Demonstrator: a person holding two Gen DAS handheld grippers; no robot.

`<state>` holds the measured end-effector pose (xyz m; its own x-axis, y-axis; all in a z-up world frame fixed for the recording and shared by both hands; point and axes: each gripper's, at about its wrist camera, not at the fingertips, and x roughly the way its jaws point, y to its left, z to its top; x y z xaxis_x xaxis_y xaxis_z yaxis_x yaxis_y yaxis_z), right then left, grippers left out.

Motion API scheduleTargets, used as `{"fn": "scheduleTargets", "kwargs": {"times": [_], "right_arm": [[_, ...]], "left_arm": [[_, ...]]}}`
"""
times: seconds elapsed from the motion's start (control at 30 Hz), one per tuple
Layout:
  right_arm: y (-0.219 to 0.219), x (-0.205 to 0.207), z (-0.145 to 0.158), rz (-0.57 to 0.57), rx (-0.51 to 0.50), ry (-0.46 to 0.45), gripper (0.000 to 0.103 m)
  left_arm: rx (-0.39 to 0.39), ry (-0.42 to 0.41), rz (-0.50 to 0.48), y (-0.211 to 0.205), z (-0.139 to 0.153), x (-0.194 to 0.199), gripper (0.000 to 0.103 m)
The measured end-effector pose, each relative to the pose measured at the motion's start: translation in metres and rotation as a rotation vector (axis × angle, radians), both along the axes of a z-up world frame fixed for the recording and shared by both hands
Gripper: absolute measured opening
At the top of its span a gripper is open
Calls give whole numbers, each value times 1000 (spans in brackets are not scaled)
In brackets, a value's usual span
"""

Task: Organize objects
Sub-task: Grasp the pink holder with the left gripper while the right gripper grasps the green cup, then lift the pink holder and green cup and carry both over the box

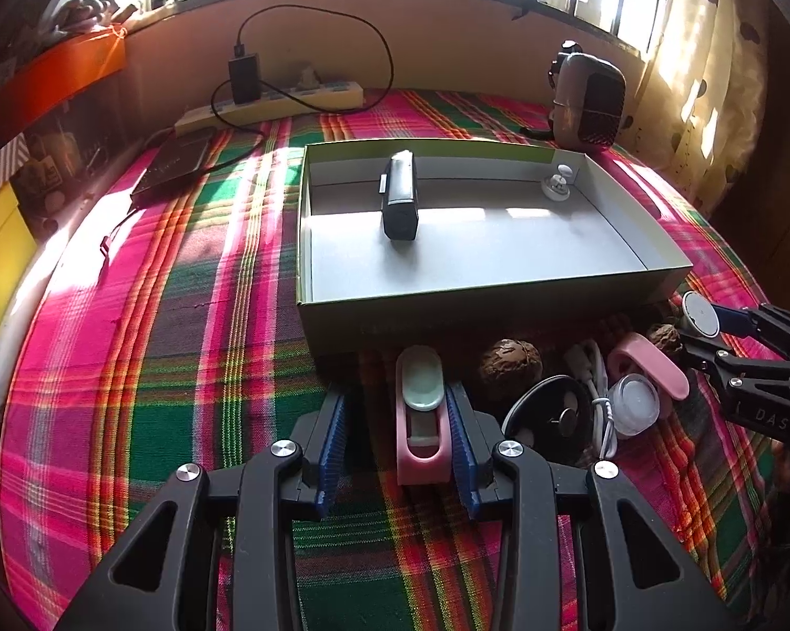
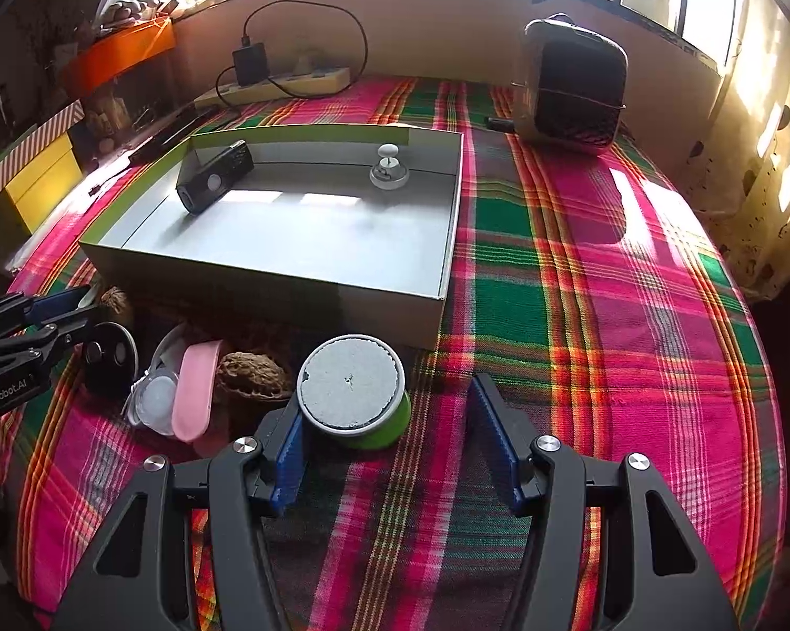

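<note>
An open grey box (image 1: 311, 242) (image 2: 450, 231) sits on the plaid cloth and holds a black device (image 1: 399, 194) (image 2: 215, 176) and a small white knob (image 1: 557, 184) (image 2: 388, 171). My left gripper (image 1: 395, 415) is open around a pink holder with a pale insert (image 1: 420, 410); its right pad touches the holder. My right gripper (image 2: 384, 410) is open around a green round tin with a grey lid (image 2: 350, 389), which rests against its left pad. In front of the box lie a walnut (image 1: 510, 363), a black disc (image 1: 550, 415), a white cable (image 1: 600, 405), a clear jar (image 1: 634, 402) and a pink clip (image 1: 652, 365).
A power strip with a black charger (image 1: 269, 100) lies at the back left, with a dark flat device (image 1: 176, 163) beside it. A small heater (image 1: 589, 100) (image 2: 571, 84) stands at the back right. Orange and yellow boxes (image 2: 42, 179) stand off the left edge.
</note>
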<state>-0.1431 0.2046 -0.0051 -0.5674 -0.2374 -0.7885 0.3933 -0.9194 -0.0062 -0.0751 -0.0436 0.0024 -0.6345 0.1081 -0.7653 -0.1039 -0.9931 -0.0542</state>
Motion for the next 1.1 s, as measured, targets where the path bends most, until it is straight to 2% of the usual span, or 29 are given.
{"fn": "scheduleTargets", "kwargs": {"times": [0.2,0.37,0.43,0.5,0.67,1.1], "right_arm": [[0,0,0,0,0,0,58],[0,0,0,-2,0,1,56],[2,0,0,-7,-1,2,53],[3,0,1,-13,-1,6,44],[1,1,1,-4,4,12,35],[1,2,2,-4,-2,11,35]], "left_arm": [[0,1,0,0,0,0,33],[-5,1,9,-1,0,0,27],[-10,2,12,-1,0,0,26],[-11,2,19,-2,0,0,23],[-8,2,32,-6,-1,1,16],[-5,3,32,-7,-1,1,16]]}}
